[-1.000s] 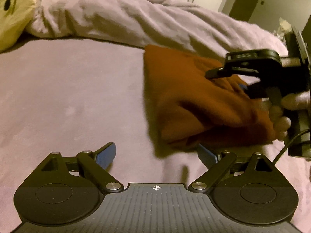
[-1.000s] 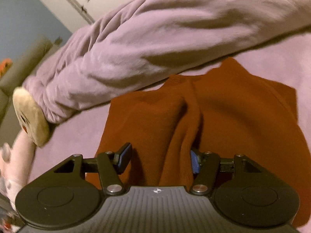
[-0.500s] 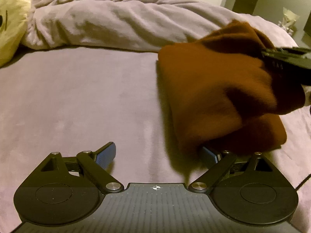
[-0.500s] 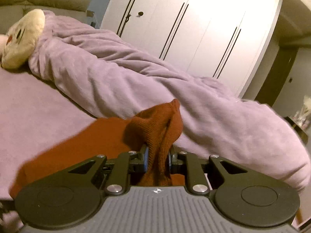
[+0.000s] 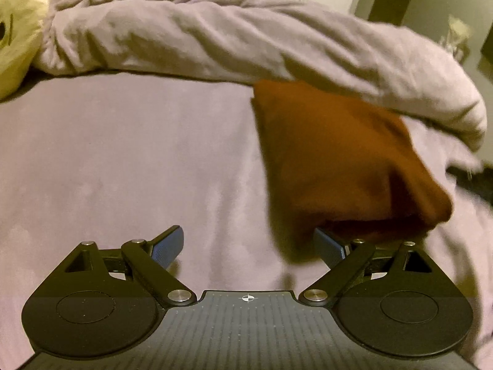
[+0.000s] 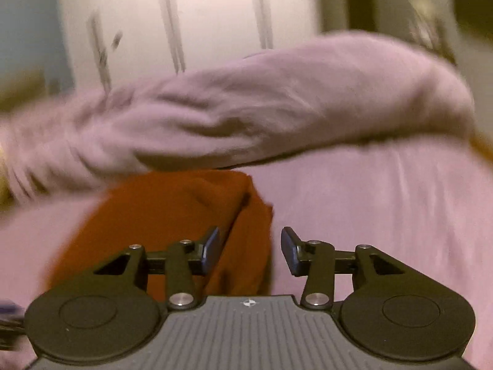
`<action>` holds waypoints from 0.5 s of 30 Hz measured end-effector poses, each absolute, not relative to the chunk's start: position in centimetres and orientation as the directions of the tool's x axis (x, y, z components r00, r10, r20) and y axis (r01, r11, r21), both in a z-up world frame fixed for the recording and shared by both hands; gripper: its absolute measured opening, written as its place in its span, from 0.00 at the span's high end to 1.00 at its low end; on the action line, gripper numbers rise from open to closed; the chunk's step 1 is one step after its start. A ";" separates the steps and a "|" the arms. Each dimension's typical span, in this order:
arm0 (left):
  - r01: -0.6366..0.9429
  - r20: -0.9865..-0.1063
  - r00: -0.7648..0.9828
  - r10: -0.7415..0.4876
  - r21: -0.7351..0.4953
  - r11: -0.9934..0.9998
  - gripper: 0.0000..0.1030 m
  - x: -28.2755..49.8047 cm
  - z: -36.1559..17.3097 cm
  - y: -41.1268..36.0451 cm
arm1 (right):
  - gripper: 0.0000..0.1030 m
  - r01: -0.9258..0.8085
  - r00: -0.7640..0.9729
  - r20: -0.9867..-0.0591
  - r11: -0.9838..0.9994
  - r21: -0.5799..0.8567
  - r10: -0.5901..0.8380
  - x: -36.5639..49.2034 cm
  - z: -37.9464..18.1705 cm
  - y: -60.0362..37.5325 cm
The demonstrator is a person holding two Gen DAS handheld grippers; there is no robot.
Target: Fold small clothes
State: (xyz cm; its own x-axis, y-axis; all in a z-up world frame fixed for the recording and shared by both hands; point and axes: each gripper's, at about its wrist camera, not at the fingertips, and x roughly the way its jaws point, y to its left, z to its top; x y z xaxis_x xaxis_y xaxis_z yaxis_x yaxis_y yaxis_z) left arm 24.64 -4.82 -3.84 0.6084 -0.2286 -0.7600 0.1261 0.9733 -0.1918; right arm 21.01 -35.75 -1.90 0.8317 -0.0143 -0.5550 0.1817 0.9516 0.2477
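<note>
A rust-brown knitted garment (image 5: 339, 157) lies folded in a thick bundle on the lilac bed sheet (image 5: 129, 166), right of centre in the left wrist view. My left gripper (image 5: 249, 246) is open and empty, with its right finger at the bundle's near edge. In the right wrist view the garment (image 6: 172, 212) lies at lower left. My right gripper (image 6: 251, 252) is open just above its right edge, holding nothing. This view is blurred.
A rumpled lilac duvet (image 5: 246, 34) runs across the back of the bed, right behind the garment. A yellow plush toy (image 5: 18, 30) lies at the far left. White wardrobe doors (image 6: 185, 18) stand beyond the bed.
My right gripper has let go of the garment fold it pinched and lifted, and has opened. The fold has dropped onto the bundle. The left gripper has stayed open.
</note>
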 end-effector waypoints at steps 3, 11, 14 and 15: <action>0.136 -0.762 0.598 -0.249 -0.209 0.968 0.07 24.5 -3.7 -5.5 | 0.57 0.197 0.827 -0.542 0.828 0.525 0.147 17.8 -3.3 -37.4; 0.196 -0.793 0.583 -0.178 -0.076 0.978 0.07 25.1 -5.1 -8.8 | 0.57 0.251 0.795 -0.506 0.578 0.776 0.335 17.5 -7.8 -36.8; 0.174 -0.789 0.593 -0.160 -0.068 0.982 0.07 26.0 -5.3 -9.2 | 0.64 0.274 0.800 -0.486 0.506 0.818 0.353 18.9 -8.6 -36.7; 0.168 -0.787 0.597 -0.156 -0.068 0.984 0.07 26.4 -5.2 -9.3 | 0.71 0.275 0.797 -0.486 0.501 0.821 0.359 19.5 -8.8 -36.4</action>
State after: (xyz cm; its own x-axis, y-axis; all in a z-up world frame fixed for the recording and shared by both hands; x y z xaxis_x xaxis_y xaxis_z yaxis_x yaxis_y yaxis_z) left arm 26.36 -9.31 -5.25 0.5973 -0.1562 -0.7867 0.1675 0.9835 -0.0681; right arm 19.52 -36.42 -8.79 0.7965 0.3595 -0.4861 0.2748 0.5009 0.8207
